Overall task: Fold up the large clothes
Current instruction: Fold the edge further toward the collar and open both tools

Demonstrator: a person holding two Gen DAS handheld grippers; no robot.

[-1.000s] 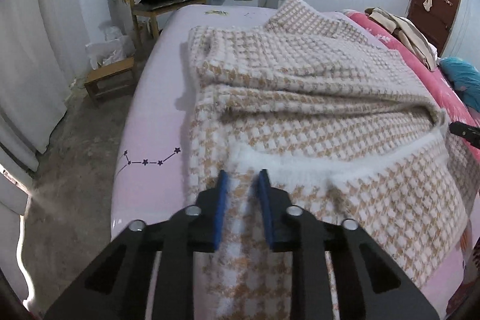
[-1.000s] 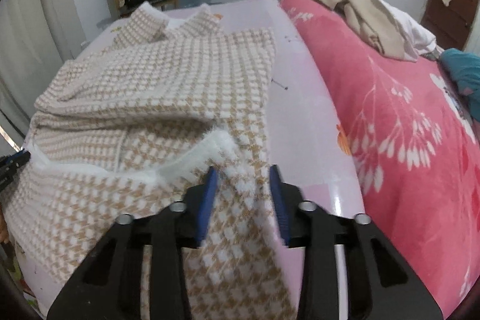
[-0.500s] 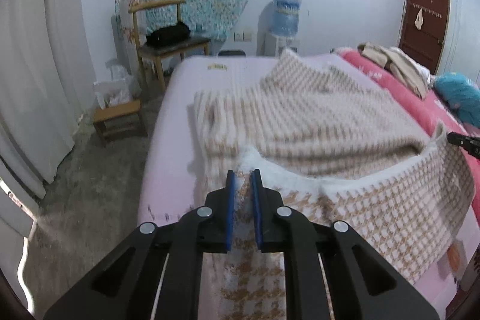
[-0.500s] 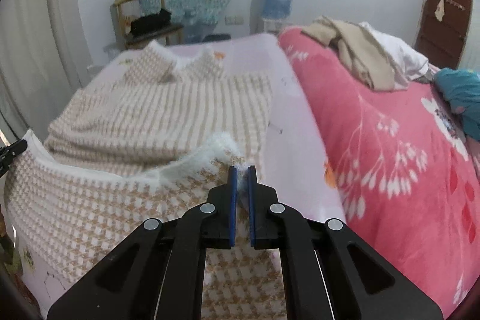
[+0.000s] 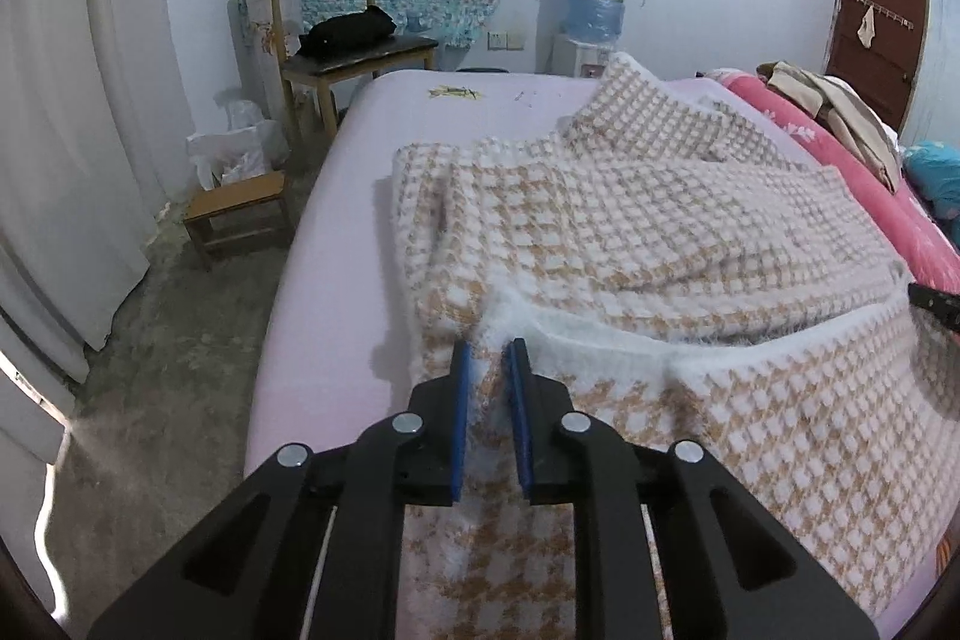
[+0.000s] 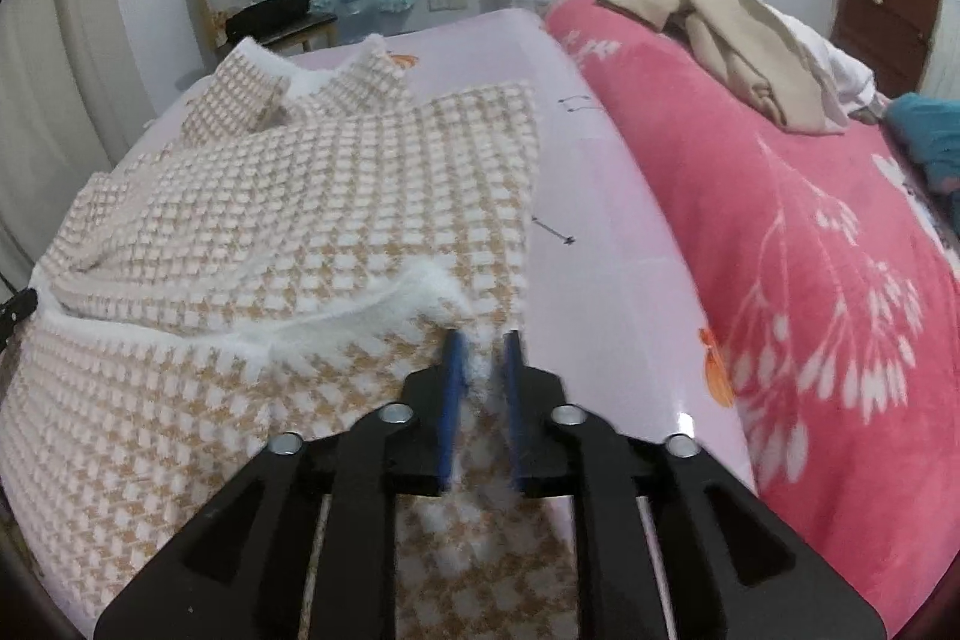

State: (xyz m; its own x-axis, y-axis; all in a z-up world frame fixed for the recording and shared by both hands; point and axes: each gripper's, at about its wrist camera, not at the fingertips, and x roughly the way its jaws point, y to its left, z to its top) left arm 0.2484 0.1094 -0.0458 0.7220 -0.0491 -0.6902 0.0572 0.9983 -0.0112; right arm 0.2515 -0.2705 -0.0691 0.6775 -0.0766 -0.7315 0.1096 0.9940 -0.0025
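Observation:
A large tan-and-white houndstooth sweater (image 5: 630, 232) lies spread on the pale pink bed (image 5: 336, 220). Its near part is folded up, and the fluffy white hem (image 5: 600, 334) runs across between both grippers. My left gripper (image 5: 487, 358) holds the hem's left corner. White fluff fills the gap between its blue pads, and its jaws are opening. My right gripper (image 6: 480, 349) holds the hem's right corner (image 6: 432, 280). It is blurred, with fabric between its pads, and its jaws are opening too. The right gripper's tip (image 5: 936, 304) shows at the right edge of the left wrist view.
A pink floral blanket (image 6: 810, 250) covers the bed's right side, with beige clothes (image 6: 732, 34) piled on it. On the floor to the left stand a wooden stool (image 5: 240, 208) and a chair (image 5: 336, 46) holding a black bag. A water dispenser (image 5: 594, 10) and a brown door (image 5: 876, 22) are at the far wall.
Both grippers closed on the white hem, lifted it and carried it forward over the sweater. The right jaws now stand slightly wider than half a second ago.

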